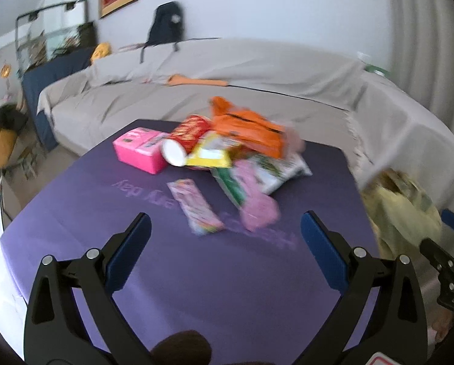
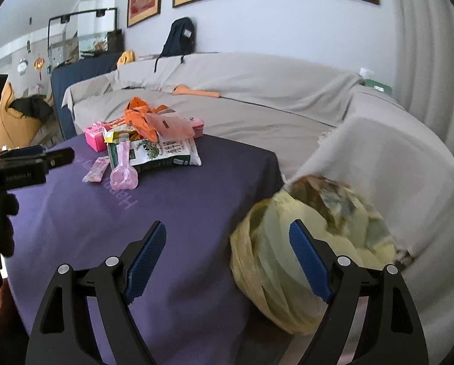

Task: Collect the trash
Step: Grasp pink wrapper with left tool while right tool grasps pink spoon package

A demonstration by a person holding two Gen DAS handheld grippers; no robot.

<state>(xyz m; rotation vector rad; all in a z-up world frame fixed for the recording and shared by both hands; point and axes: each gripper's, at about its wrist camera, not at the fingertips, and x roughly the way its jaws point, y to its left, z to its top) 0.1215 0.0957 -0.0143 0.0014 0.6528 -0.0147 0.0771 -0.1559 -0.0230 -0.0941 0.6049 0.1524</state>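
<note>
A heap of trash lies on the purple tablecloth point(image 1: 214, 273): a pink box point(image 1: 140, 149), a red can point(image 1: 186, 140) on its side, an orange wrapper point(image 1: 248, 130), a yellow packet point(image 1: 210, 155), a white-green bag point(image 1: 278, 167), a pink scoop point(image 1: 256, 203) and a flat pink wrapper point(image 1: 195, 206). My left gripper point(image 1: 225, 240) hangs open over the cloth just short of the flat wrapper, holding nothing. My right gripper point(image 2: 228, 258) is open at the table's right edge, over a bin lined with a yellow bag point(image 2: 303, 258). The same heap point(image 2: 145, 143) lies far left in the right wrist view.
A sofa under a grey cover point(image 1: 227, 73) wraps around the table's far and right sides. A dark backpack point(image 2: 180, 36) sits on its back. The left gripper's body point(image 2: 23, 167) shows at the left of the right wrist view. Framed pictures hang on the wall.
</note>
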